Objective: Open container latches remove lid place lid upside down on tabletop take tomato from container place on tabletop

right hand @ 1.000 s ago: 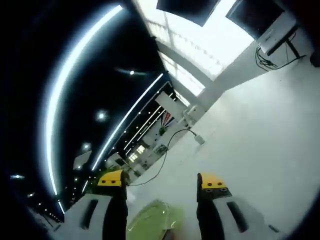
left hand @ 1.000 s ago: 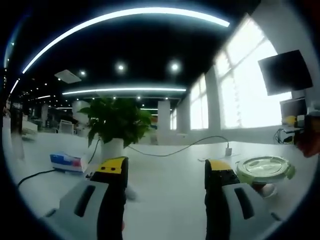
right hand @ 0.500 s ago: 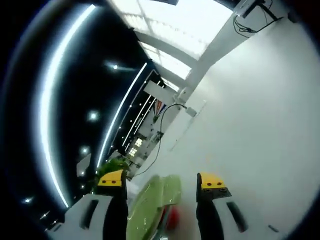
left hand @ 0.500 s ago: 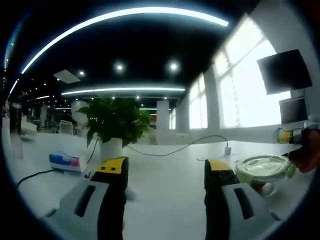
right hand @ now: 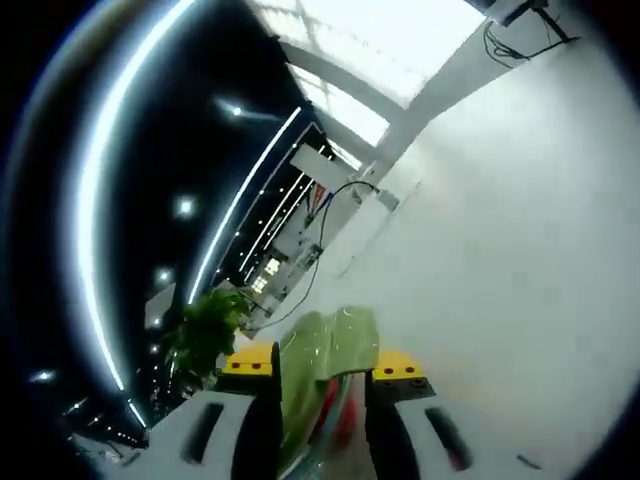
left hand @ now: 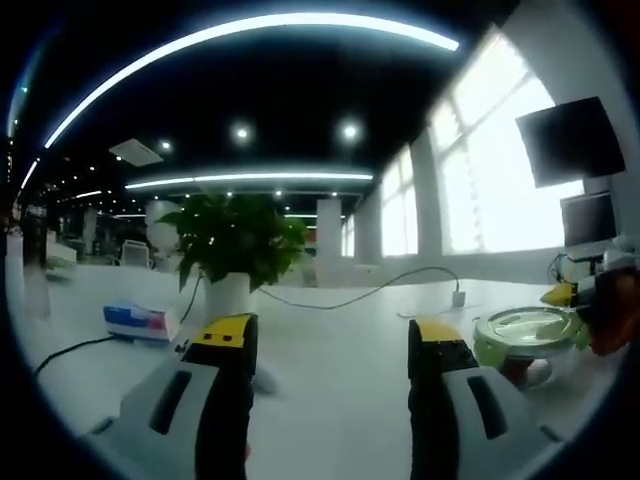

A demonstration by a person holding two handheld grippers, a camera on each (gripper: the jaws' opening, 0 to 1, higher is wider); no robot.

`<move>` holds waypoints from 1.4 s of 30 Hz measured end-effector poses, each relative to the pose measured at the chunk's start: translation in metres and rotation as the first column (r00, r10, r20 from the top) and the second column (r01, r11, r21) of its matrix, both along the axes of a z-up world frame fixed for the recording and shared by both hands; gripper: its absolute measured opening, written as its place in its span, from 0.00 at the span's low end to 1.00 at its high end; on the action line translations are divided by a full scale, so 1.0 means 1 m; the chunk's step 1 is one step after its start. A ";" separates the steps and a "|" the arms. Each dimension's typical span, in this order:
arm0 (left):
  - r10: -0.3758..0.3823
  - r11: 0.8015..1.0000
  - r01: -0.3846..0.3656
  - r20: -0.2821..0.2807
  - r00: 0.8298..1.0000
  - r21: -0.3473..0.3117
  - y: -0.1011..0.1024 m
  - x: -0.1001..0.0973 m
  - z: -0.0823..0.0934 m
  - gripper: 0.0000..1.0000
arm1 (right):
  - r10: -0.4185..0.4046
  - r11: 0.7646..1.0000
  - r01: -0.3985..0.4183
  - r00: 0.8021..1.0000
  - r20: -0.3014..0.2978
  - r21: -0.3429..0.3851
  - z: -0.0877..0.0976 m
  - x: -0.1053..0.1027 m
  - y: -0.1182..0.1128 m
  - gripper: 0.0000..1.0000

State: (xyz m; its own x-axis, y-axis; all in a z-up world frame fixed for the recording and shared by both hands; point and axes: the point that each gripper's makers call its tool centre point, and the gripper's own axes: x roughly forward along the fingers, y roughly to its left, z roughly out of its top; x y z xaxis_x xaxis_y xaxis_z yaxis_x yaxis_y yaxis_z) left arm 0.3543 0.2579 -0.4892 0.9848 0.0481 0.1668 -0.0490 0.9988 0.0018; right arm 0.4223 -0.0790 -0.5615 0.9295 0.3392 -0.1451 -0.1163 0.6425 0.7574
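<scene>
Two claws: left claw gapes empty over the white surface, container off to its right. Right claw clamps the green lid. Potted plant, cable, small box stand behind.

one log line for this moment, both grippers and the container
left gripper: open, idle over table | right gripper: closing around container | lid: on | tomato: inside

**Blurred, hidden, cut off**

In the right gripper view the lid and something red at 6 o'clock are blurred; whether the jaws touch the lid cannot be told. In the left gripper view the container is partly hidden behind the jaw, and the right gripper is cut off at 3 o'clock.
</scene>
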 end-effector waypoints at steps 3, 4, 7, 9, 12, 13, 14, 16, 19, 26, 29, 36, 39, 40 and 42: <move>0.003 1.000 -0.003 0.000 1.000 -0.003 0.003 -0.001 -0.001 0.54 | -0.011 1.000 0.011 1.000 0.002 -0.014 0.001 0.001 -0.001 0.24; 0.005 1.000 -0.005 0.000 1.000 -0.005 0.004 -0.001 0.000 0.54 | -0.020 1.000 0.020 1.000 0.003 -0.014 0.001 0.002 -0.002 0.23; 0.008 1.000 -0.008 0.009 1.000 -0.011 0.006 -0.001 0.002 0.54 | -0.041 0.999 0.041 0.999 -0.001 -0.030 0.002 0.004 -0.004 0.21; 0.009 1.000 -0.008 0.012 1.000 -0.013 0.007 -0.001 0.002 0.54 | -0.056 0.997 0.056 0.998 -0.010 -0.044 0.002 0.006 -0.005 0.20; 0.009 1.000 -0.008 0.015 1.000 -0.017 0.009 0.000 0.002 0.54 | -0.079 0.996 0.078 0.997 -0.016 -0.049 0.001 0.008 -0.010 0.17; 0.009 1.000 -0.008 0.015 1.000 -0.017 0.009 0.000 0.002 0.54 | -0.091 0.995 0.090 0.996 -0.022 -0.047 0.001 0.008 -0.012 0.16; 0.008 1.000 -0.008 0.014 1.000 -0.017 0.010 0.000 0.002 0.54 | -0.093 0.995 0.091 0.995 -0.026 -0.046 0.000 0.009 -0.013 0.16; 0.006 1.000 -0.006 0.014 1.000 -0.015 0.010 0.001 0.002 0.54 | -0.101 0.993 0.100 0.995 -0.020 -0.066 0.001 0.009 -0.014 0.15; 0.004 1.000 -0.004 0.018 1.000 -0.013 0.010 0.000 0.004 0.54 | -0.119 0.986 0.118 0.993 0.000 -0.121 0.003 0.011 -0.017 0.15; 0.007 1.000 -0.007 0.017 1.000 -0.017 0.013 -0.001 0.001 0.54 | -0.148 0.978 0.155 0.987 0.063 -0.141 0.024 0.015 -0.020 0.09; 0.010 1.000 -0.009 0.025 1.000 -0.022 0.015 -0.003 0.002 0.54 | -0.151 0.979 0.159 0.986 0.068 -0.126 0.030 0.016 -0.020 0.06; 0.019 0.999 -0.018 0.019 1.000 -0.034 0.022 -0.006 -0.005 0.53 | -0.132 0.982 0.141 0.988 0.080 -0.123 0.045 0.017 -0.016 0.02; 0.025 0.999 -0.024 0.016 1.000 -0.033 0.024 -0.007 -0.005 0.53 | -0.111 0.983 0.128 0.986 0.124 -0.134 0.063 0.017 -0.008 0.01; 0.026 0.999 -0.025 0.019 0.999 -0.030 0.024 -0.009 -0.004 0.53 | -0.105 0.983 0.123 0.985 0.138 -0.133 0.070 0.017 -0.005 0.01; 0.031 0.999 -0.030 0.029 0.999 -0.024 0.026 -0.012 0.001 0.53 | -0.087 0.983 0.112 0.982 0.169 -0.147 0.082 0.018 0.001 0.01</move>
State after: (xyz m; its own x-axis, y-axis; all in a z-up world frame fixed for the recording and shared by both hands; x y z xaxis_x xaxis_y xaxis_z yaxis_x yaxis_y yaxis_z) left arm 0.3425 0.2842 -0.4884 0.9775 0.0821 0.1943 -0.0790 0.9966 -0.0236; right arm 0.4398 -0.0777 -0.4793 0.9728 0.2292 -0.0337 -0.1586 0.7651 0.6241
